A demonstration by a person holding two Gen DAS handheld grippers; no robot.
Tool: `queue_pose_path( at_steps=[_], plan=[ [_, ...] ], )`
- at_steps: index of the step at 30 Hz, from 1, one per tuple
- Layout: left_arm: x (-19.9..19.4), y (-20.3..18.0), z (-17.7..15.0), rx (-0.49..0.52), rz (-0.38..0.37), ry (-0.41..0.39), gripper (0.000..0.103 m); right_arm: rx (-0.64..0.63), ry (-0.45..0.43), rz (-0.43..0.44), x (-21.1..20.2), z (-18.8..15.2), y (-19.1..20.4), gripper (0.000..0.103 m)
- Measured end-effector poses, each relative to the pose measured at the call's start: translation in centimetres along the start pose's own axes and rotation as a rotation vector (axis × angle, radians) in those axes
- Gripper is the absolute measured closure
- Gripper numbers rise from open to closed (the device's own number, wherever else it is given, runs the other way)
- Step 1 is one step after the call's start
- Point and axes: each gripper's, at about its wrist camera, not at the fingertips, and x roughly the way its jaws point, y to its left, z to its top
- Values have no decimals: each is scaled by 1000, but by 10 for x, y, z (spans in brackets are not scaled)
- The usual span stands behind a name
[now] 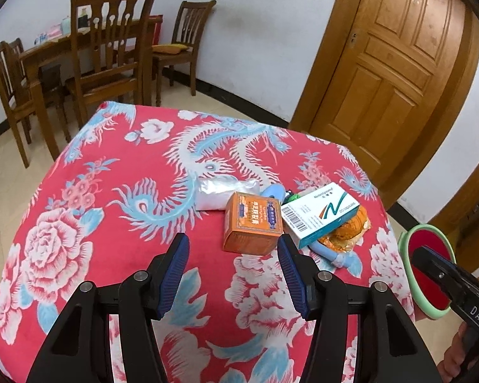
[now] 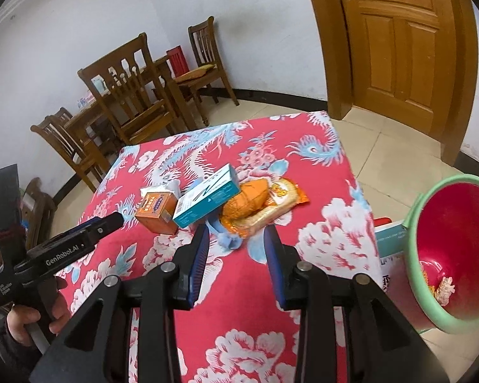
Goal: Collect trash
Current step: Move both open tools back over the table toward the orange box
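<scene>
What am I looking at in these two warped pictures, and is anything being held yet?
Each picture comes from a fisheye camera on a hand-held gripper, looking along its two blue-padded fingers. A person holds one in each hand.

The left gripper points at an orange box. The right gripper points at an orange wrapper. Each camera also catches the other tool at its edge.

On the red flowered cloth lies a small pile: the orange box, a white-and-teal box leaning on it, the wrapper, a white packet and some light blue pieces.

Beside the table is a red bin with a green rim, with some scraps inside.

Both grippers are open and hold nothing.
</scene>
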Motion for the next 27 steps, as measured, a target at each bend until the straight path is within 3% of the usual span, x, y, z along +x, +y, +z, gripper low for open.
queue_pose_path(
  at_steps=[7, 10, 21, 22, 25, 27],
  plan=[
    [20, -11, -1, 25, -19, 32, 43, -15, 18, -1, 12, 5, 5, 63],
    [27, -16, 0, 37, -11, 38, 36, -19, 25, -4, 15, 6, 5, 63],
    [47, -23, 5, 56, 2, 44, 36, -29, 46, -19, 25, 10, 1, 57],
    [48, -23, 5, 54, 0, 43, 37, -34, 47, -19, 26, 10, 2, 56],
    [50, -19, 6, 42, -12, 46, 51, -55, 53, -16, 29, 12, 8, 55],
    [49, -14, 6, 28, -22, 44, 51, -69, 58, -12, 31, 12, 12, 54]
  ],
)
